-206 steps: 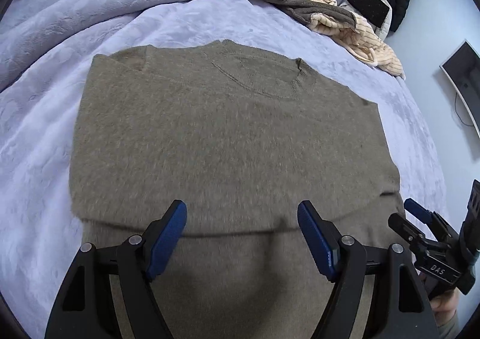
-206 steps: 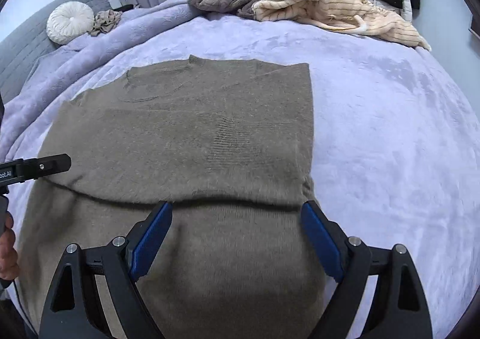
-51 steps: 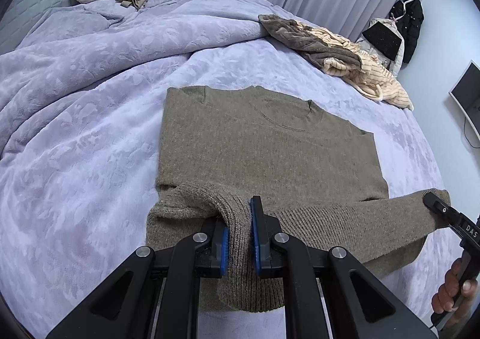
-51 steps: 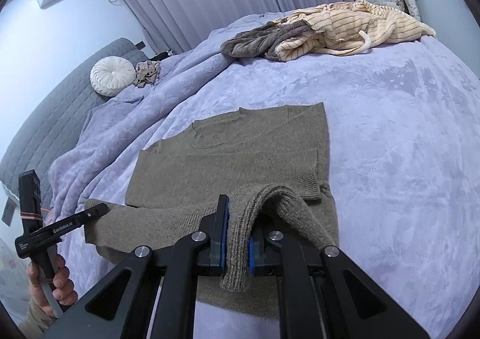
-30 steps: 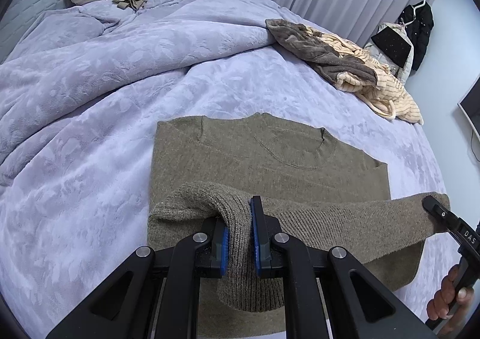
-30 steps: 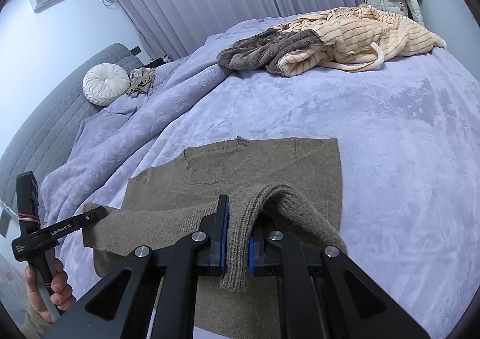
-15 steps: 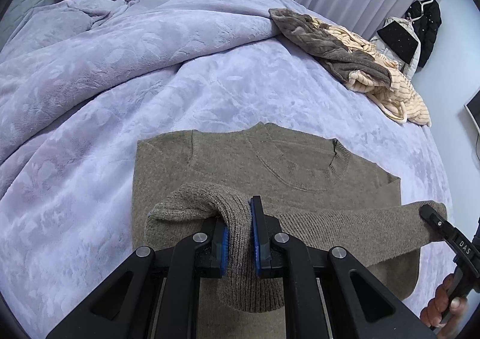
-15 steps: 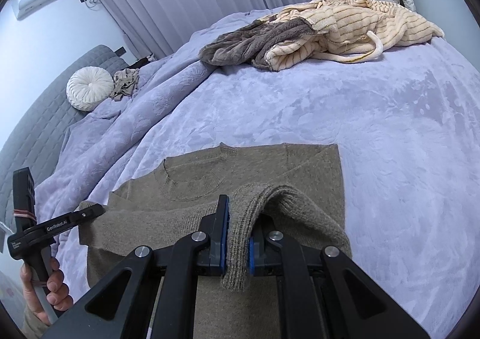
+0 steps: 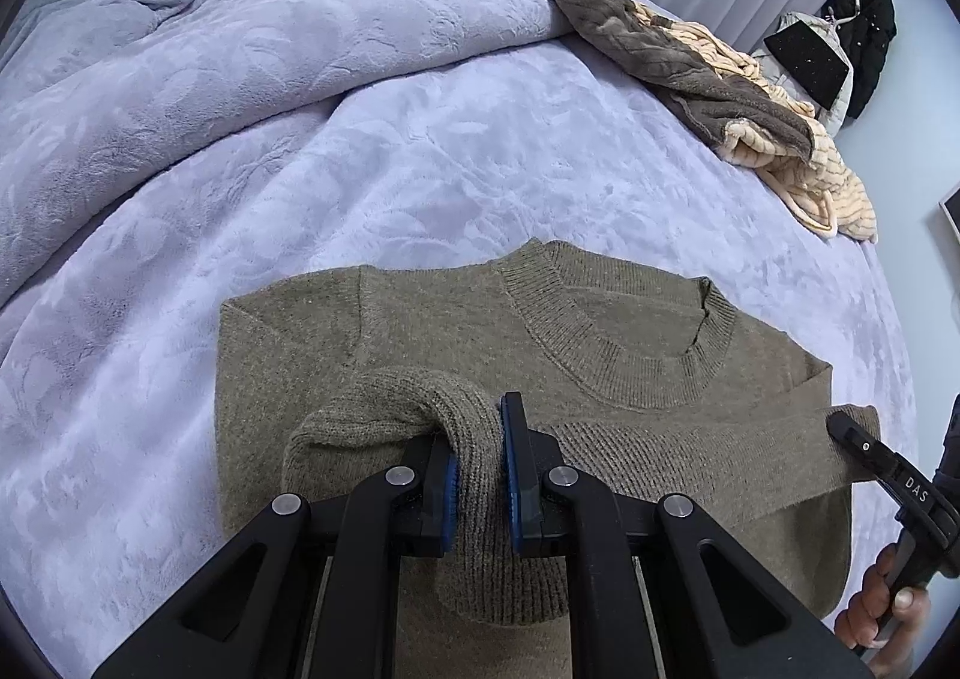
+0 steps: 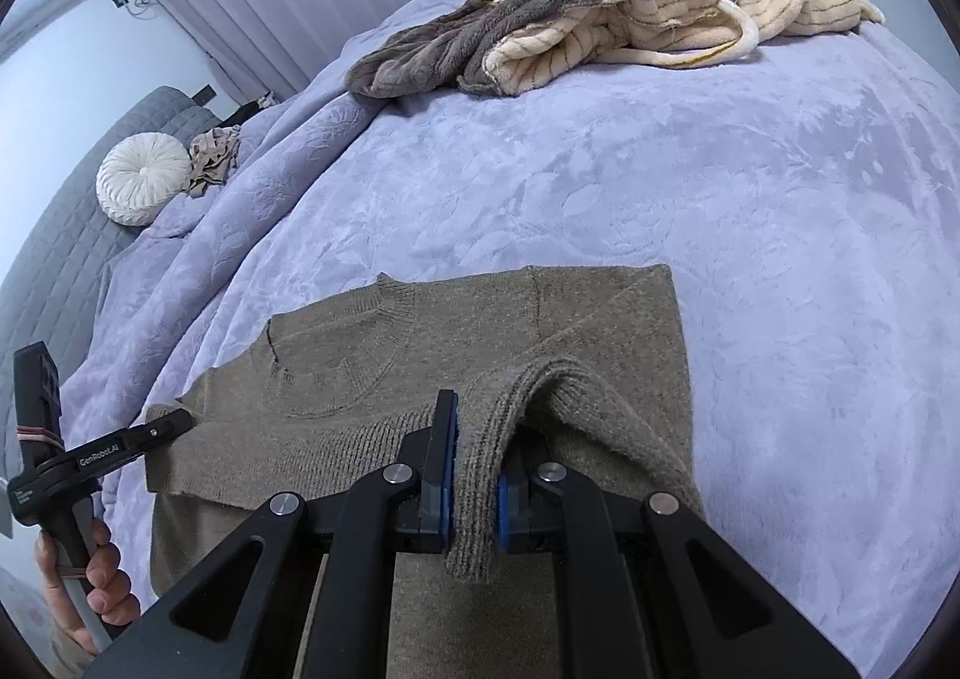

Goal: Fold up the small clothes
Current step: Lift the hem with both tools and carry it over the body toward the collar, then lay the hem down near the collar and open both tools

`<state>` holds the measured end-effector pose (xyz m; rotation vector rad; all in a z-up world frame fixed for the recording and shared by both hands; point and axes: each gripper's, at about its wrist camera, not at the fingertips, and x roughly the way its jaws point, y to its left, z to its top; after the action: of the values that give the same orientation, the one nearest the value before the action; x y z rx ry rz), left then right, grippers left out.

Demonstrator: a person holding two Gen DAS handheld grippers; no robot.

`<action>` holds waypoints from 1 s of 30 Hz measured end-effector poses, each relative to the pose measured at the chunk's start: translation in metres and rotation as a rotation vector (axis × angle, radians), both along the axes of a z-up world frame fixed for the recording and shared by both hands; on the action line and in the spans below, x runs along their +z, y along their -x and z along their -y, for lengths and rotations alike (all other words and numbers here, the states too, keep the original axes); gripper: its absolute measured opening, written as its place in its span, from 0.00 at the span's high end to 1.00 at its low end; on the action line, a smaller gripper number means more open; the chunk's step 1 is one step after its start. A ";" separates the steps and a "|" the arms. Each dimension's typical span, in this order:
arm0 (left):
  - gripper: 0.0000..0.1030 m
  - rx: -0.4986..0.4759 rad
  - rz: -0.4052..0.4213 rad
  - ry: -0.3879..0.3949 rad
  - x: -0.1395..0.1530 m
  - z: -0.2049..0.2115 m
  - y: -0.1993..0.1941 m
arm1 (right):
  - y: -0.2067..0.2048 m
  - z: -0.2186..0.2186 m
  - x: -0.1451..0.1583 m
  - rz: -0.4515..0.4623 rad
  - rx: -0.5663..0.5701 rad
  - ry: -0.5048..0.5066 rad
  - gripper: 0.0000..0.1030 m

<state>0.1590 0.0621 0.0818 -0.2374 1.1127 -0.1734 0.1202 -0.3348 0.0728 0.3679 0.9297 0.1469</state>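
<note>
Both tongs, left [image 9: 480, 457] and right [image 10: 474, 487], pinch the hem of the soft, limp sweater [image 9: 600, 331]; holding it near its two corners prevents sagging

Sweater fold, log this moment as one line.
step: bottom hem carried toward collar | left gripper: shut on sweater hem | right gripper: shut on hem | surface: lavender blanket
</note>
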 end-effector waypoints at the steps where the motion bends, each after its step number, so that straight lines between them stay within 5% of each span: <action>1: 0.87 0.003 -0.007 0.003 -0.003 0.000 -0.003 | -0.002 0.001 -0.002 -0.005 -0.002 -0.001 0.89; 15: 0.84 -0.023 -0.076 0.055 -0.031 -0.001 -0.026 | -0.023 0.012 -0.026 -0.071 -0.011 -0.077 0.87; 16: 0.80 -0.025 -0.085 0.087 -0.032 -0.003 -0.027 | -0.024 0.013 -0.026 -0.070 -0.010 -0.081 0.87; 18: 0.47 -0.034 -0.105 0.187 -0.032 -0.009 -0.028 | -0.024 0.013 -0.025 -0.072 -0.009 -0.090 0.86; 21: 0.41 -0.020 -0.104 0.242 -0.027 -0.014 -0.026 | -0.023 0.013 -0.023 -0.075 -0.004 -0.103 0.82; 24: 0.41 -0.039 -0.104 0.222 -0.024 -0.010 -0.026 | -0.023 0.013 -0.018 -0.065 0.001 -0.109 0.72; 28: 0.41 -0.010 -0.103 0.260 -0.024 -0.015 -0.032 | -0.024 0.013 -0.008 -0.031 -0.016 -0.090 0.42; 30: 0.41 0.032 -0.113 0.312 -0.026 -0.023 -0.036 | -0.027 0.015 -0.003 -0.018 -0.027 -0.093 0.39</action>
<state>0.1954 0.0849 0.0554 -0.5483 1.1910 -0.3089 0.1468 -0.3501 0.0701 0.4687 0.9368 0.1626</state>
